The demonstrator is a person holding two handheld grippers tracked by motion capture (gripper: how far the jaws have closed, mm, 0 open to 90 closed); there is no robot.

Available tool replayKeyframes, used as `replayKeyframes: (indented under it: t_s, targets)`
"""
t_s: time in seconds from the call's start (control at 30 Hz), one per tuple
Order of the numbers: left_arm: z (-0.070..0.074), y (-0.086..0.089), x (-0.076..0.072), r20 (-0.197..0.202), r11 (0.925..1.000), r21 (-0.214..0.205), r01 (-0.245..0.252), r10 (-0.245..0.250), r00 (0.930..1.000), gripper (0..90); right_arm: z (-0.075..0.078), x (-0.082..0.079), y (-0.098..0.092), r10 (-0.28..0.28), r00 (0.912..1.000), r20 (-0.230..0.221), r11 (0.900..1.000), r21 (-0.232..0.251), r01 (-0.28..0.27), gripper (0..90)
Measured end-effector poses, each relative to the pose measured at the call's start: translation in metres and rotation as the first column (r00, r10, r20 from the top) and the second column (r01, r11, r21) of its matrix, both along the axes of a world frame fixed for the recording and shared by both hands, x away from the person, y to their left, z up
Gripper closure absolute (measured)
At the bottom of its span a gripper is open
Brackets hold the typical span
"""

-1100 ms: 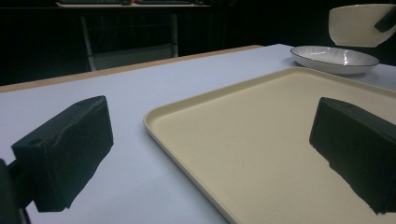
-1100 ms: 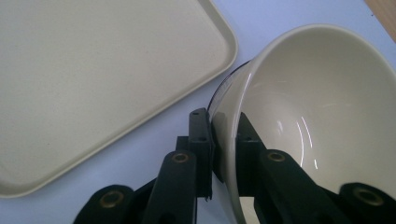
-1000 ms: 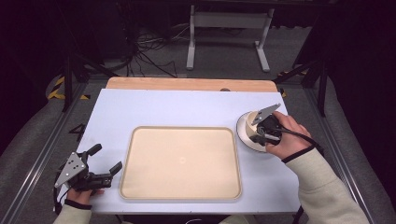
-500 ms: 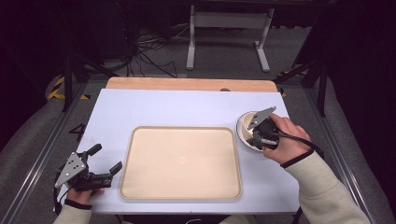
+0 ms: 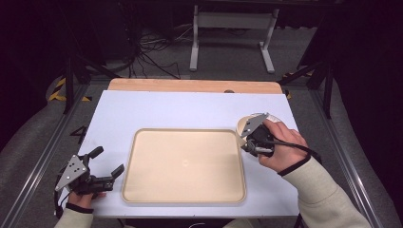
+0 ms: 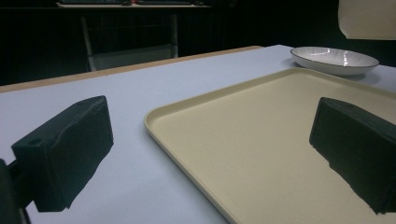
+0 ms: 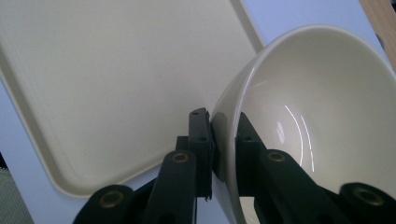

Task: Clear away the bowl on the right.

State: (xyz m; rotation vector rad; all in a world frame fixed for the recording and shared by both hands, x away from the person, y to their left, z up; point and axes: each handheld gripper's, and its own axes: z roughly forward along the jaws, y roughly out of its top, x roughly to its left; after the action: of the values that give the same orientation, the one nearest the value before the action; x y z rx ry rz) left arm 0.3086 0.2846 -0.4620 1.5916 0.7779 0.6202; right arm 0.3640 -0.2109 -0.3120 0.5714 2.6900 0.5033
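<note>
The right gripper (image 7: 223,140) is clamped on the rim of a cream bowl (image 7: 317,116), one jaw outside the wall and one inside, with the bowl tilted so its hollow faces the camera riding on that gripper. Just beyond the fingertips lies a cream tray (image 7: 93,84), its near corner beside the bowl. Seen from above, the bowl (image 5: 246,125) sits at the tip of the right gripper (image 5: 251,137), at the tray's (image 5: 185,194) right edge. The bowl looks glazed and hard: stiff, probably slippery and breakable, likely with some weight, so a thin rim pinch could let it swing or slip; a deeper bite on the wall seems safer. The left gripper (image 5: 105,161) rests on the table (image 5: 190,109) with its jaws wide apart around nothing; between and past its fingers (image 6: 70,149) the tray's left edge shows, and far beyond them a shallow dish (image 6: 334,59).
</note>
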Motion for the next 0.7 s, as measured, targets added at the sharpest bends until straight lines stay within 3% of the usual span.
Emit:
replayKeyframes:
  t_s: [0.33,0.7]
  targets:
    - [0.000,0.001,0.000,0.000,0.9999,-0.008,-0.006,0.006,1.0000,0.2,0.002,-0.009,0.031,0.086,0.9962,0.008,0.9963,0.002,-0.086,81.8]
    - [0.000,0.001,0.000,0.003,1.0000,-0.003,0.002,-0.002,1.0000,0.2,0.004,-0.014,0.055,0.142,0.9898,0.008,0.9898,0.004,-0.143,81.5]
